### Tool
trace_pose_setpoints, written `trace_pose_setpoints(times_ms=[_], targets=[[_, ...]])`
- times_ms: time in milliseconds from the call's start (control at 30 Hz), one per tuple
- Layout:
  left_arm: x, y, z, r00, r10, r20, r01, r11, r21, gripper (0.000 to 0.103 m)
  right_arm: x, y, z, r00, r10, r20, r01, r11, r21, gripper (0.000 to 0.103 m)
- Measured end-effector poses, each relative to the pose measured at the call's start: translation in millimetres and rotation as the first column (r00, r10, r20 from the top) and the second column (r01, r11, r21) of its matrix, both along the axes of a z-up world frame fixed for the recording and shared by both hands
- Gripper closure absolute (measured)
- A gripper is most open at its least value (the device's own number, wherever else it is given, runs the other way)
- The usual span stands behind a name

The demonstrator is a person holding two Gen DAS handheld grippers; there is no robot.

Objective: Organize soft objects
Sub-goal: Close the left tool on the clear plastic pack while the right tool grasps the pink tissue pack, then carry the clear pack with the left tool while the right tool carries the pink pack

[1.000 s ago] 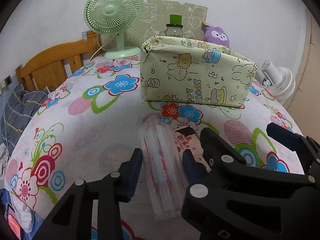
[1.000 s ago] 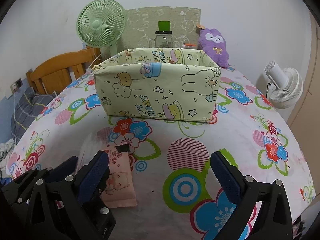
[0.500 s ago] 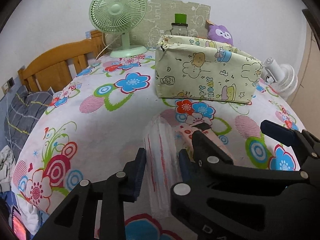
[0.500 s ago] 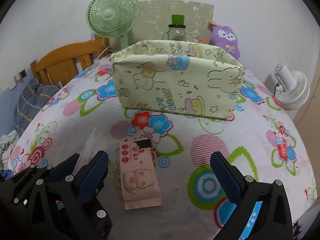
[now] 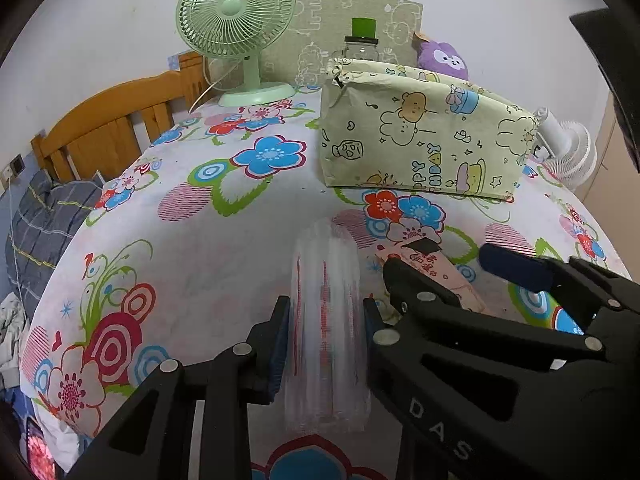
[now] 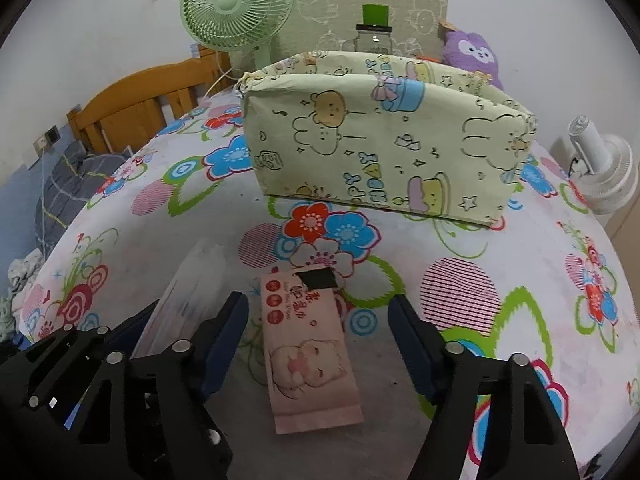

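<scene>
Nothing yet in fabric box (image 6: 384, 148): left gripper (image 5: 324, 344) clamping clear packet (image 5: 326, 320), right gripper (image 6: 318, 344) closing around untouched pink tissue pack (image 6: 310, 348).

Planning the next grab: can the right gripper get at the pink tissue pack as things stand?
Probably yes. The right gripper already straddles the pink tissue pack, its jaws closing with nothing on top. The left gripper, shut on the clear packet, sits close alongside.

Light: we see soft, even indoor brightness, source out of frame | Shadows: faint, under the patterned fabric box (image 6: 384, 148) | Glare: mild sheen on the clear plastic pack (image 5: 326, 320) | Distortion: fisheye bending, dark vignetted corners | Focus: mostly sharp; clear pack slightly smeared
</scene>
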State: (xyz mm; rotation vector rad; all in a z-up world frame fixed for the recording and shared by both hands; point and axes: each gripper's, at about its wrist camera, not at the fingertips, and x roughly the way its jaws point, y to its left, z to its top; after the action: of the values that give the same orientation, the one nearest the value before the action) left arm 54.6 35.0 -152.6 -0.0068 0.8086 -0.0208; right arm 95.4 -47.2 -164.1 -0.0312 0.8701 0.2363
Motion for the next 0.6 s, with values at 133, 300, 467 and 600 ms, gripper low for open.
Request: trace_pose_setpoints(times_ms=[133, 300, 467, 600], targets=[[1.7, -0.9, 0.1, 1.000, 0.000, -0.001, 0.000, 1.000, 0.007, 0.066, 4.4, 0.2, -3.0, 0.999, 0.021, -0.028, -0.020, 0.999, 0.048, 0.054], [3.2, -2.5, 0.6, 1.000, 0.004, -0.005, -0.004, 1.000, 0.008, 0.066, 4.0, -1.5, -2.7, 1.000, 0.013, -0.027, -0.011, 0.999, 0.052, 0.061], [4.5, -8.2, 1.2, 1.000, -0.004, -0.010, 0.004, 1.000, 0.008, 0.068, 4.2, -8.2, -1.8, 1.000, 0.007, -0.029, -0.005, 0.998, 0.060, 0.061], [6.1, -15.9, 1.7, 1.000, -0.016, -0.016, 0.016, 1.000, 0.005, 0.071, 5.7, -16.7, -1.0, 0.999, -0.008, -0.037, 0.011, 0.998, 0.064, 0.062]])
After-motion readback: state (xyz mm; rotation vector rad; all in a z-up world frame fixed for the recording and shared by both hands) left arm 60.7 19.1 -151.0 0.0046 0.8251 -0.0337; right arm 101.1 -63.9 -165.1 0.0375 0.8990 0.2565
